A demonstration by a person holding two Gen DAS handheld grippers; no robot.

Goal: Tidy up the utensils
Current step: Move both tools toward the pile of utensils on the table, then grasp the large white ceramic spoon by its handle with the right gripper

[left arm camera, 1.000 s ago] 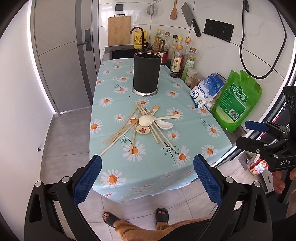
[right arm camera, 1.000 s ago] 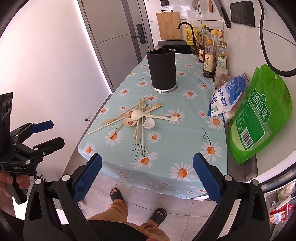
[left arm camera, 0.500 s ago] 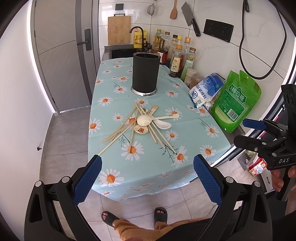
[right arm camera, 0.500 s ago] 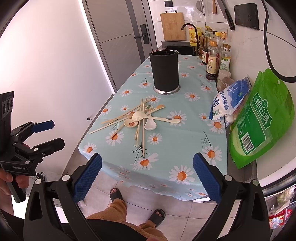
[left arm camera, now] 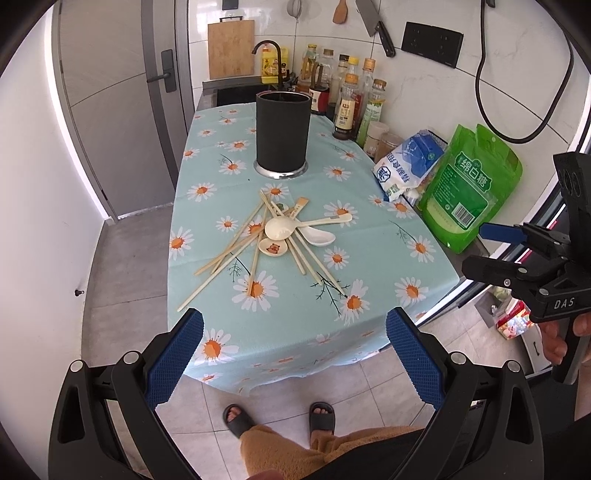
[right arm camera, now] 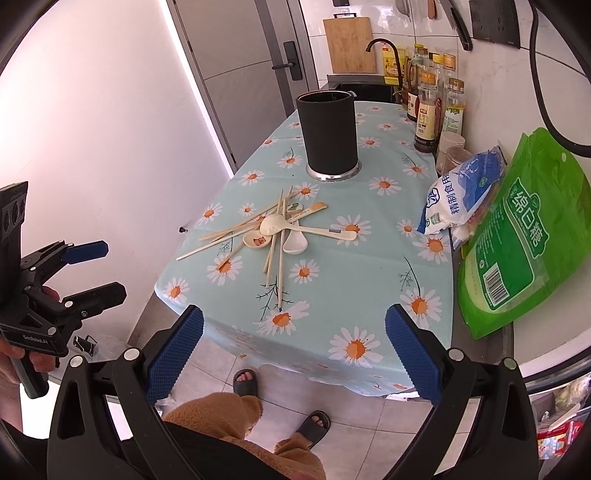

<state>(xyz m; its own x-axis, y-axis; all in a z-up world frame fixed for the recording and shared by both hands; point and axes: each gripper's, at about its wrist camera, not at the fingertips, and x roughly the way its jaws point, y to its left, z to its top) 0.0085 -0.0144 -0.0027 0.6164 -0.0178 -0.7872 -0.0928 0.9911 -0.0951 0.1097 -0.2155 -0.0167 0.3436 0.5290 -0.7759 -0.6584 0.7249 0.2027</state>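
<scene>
On the daisy-cloth worktop (left arm camera: 295, 332), chopsticks (left arm camera: 236, 251) and spoons (left arm camera: 279, 228) lay heaped before the black holder (left arm camera: 282, 134); a green bag (left arm camera: 469, 188) read "绵白糖"; left claw (left arm camera: 293, 360) and right claw (right arm camera: 293, 360), marked "DAS", gaped wide, empty

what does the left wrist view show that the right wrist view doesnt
Only the left wrist view shows the right hand-held gripper, open at its right edge, and the whole cleaver on the wall. Only the right wrist view shows the left hand-held gripper, open at its left edge. Both show the black utensil holder, the pile of chopsticks and spoons on the daisy tablecloth, and the green bag.
</scene>
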